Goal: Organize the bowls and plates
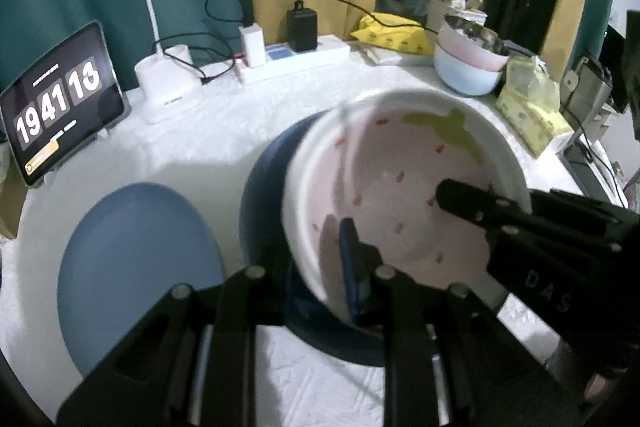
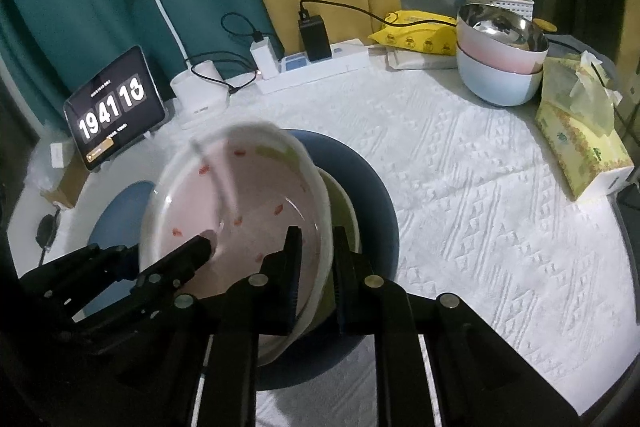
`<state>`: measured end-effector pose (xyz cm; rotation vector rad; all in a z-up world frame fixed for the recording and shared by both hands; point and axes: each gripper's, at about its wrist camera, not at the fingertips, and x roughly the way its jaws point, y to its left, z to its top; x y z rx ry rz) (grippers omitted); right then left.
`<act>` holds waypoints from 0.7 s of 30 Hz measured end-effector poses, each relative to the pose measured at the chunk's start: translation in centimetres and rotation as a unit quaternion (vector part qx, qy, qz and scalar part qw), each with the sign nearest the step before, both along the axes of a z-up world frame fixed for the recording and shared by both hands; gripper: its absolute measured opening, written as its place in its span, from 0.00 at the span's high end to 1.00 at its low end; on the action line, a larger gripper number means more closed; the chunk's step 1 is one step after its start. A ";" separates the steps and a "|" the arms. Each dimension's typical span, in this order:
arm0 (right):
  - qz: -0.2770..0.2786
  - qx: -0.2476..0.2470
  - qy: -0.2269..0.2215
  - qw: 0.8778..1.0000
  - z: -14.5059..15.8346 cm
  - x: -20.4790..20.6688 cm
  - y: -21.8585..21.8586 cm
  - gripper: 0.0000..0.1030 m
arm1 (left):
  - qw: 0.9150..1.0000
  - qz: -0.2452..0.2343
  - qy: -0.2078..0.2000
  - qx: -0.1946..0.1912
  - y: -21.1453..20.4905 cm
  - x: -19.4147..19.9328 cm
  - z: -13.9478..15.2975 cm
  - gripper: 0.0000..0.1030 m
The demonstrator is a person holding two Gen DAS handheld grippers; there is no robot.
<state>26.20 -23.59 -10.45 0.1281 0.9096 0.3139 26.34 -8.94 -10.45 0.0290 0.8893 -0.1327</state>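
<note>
Where the white-covered worktop [image 2: 480,187] carries the dishes, a light blue plate [image 1: 136,267] lies at near left. Right of it, the left claw [image 1: 320,259] pinches the near-left rim of the pink strawberry-print bowl [image 1: 400,187], jaws almost together. That bowl sits tilted over the dark blue plate [image 2: 372,187]. The right claw [image 2: 316,267] pinches its right rim likewise. Stacked bowls [image 2: 500,75] stand far right.
</note>
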 end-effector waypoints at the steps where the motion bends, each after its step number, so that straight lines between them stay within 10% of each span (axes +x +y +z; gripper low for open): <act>1: 0.000 0.001 0.000 1.000 0.0 0.1 0.0 0.82 | 1.000 0.000 0.000 0.000 0.1 0.0 0.0 0.79; 21: 0.015 0.042 0.018 0.999 0.7 0.8 -1.1 0.71 | 1.000 0.000 -0.016 -0.008 1.0 -0.5 1.2 0.79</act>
